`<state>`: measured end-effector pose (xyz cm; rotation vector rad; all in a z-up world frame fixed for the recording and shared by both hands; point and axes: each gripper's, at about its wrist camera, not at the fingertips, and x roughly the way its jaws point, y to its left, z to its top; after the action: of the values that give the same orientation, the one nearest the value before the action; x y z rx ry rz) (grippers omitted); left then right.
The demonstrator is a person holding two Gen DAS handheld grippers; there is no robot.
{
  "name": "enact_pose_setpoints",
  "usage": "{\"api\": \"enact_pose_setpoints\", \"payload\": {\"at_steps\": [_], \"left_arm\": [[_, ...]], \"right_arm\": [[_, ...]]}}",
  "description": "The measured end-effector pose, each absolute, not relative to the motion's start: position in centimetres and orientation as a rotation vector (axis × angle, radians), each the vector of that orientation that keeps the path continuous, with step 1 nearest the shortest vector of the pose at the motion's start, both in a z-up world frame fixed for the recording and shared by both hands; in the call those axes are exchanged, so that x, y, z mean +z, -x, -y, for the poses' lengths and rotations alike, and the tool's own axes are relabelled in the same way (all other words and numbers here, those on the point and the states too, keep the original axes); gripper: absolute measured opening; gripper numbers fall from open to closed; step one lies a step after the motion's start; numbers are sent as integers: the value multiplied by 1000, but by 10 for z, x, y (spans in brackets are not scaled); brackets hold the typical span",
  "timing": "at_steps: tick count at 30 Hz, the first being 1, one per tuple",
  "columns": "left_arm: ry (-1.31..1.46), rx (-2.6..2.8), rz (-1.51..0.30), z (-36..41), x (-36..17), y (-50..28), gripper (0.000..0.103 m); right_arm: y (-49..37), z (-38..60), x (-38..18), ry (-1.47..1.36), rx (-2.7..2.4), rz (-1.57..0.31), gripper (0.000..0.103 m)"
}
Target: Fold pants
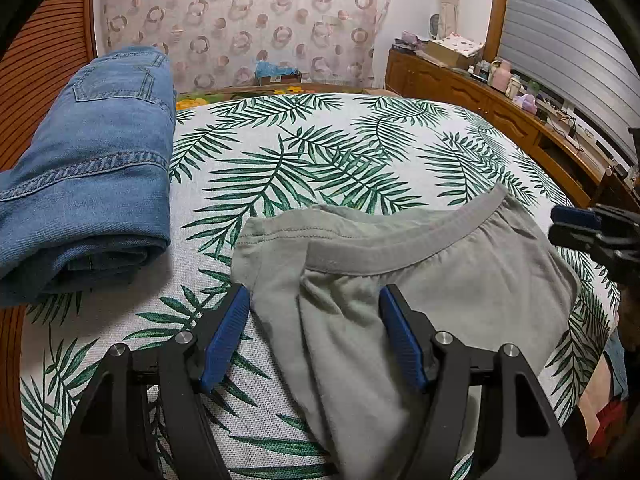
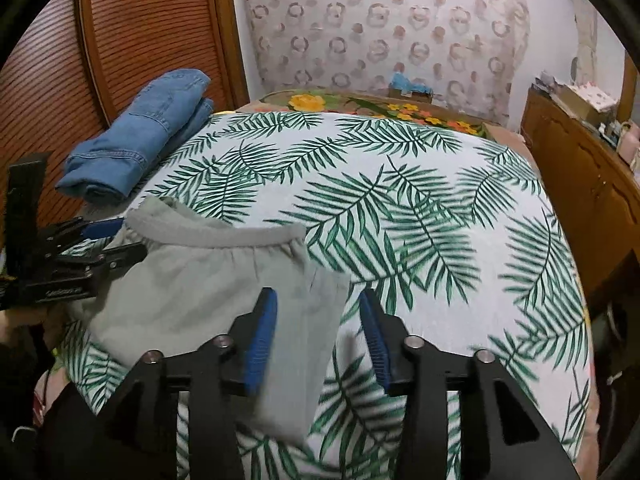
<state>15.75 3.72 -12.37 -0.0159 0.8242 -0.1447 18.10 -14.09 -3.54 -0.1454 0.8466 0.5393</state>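
Far left, folded blue jeans (image 1: 86, 168) lying at the edge of the leaf-print bedspread (image 1: 304, 152), beside the slatted wooden wardrobe door (image 2: 52, 80), well apart from the rest. Near centre, grey pants (image 1: 420, 280) spread flat on the bedspread, elastic waistband (image 1: 400, 246) curving across the far side, one layer folded over another at the near left. Left gripper (image 1: 314, 312) hovering low over the pants' left part, jaws standing wide apart, blue pads (image 1: 226, 336) clear of the cloth on both sides; fabric between them but not pinched. In the right wrist view, same left gripper seen side-on at the left edge by the waistband. Right gripper (image 2: 318, 316) over the pants' right edge, jaws parted, nothing clamped; left pad over grey cloth, right pad over bare bedspread, some motion blur on the cloth's lower part. Far right, wooden dresser (image 1: 480, 96) along the wall, cluttered with boxes and small bottles. Behind the bed, circle-patterned curtain (image 1: 248, 20).
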Motion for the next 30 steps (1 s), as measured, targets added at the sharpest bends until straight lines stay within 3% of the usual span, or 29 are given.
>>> {"api": "enact_pose_setpoints", "payload": {"at_steps": [15, 21, 30], "left_arm": [[16, -145, -824, -37, -124, -158, 69], [16, -145, -824, -37, -124, -157, 69], [16, -144, -824, -37, -124, -157, 69]], "right_arm": [[-197, 127, -53, 126, 547, -909, 53], [-201, 114, -54, 144, 565, -909, 34], [-199, 121, -53, 154, 518, -888, 34]]}}
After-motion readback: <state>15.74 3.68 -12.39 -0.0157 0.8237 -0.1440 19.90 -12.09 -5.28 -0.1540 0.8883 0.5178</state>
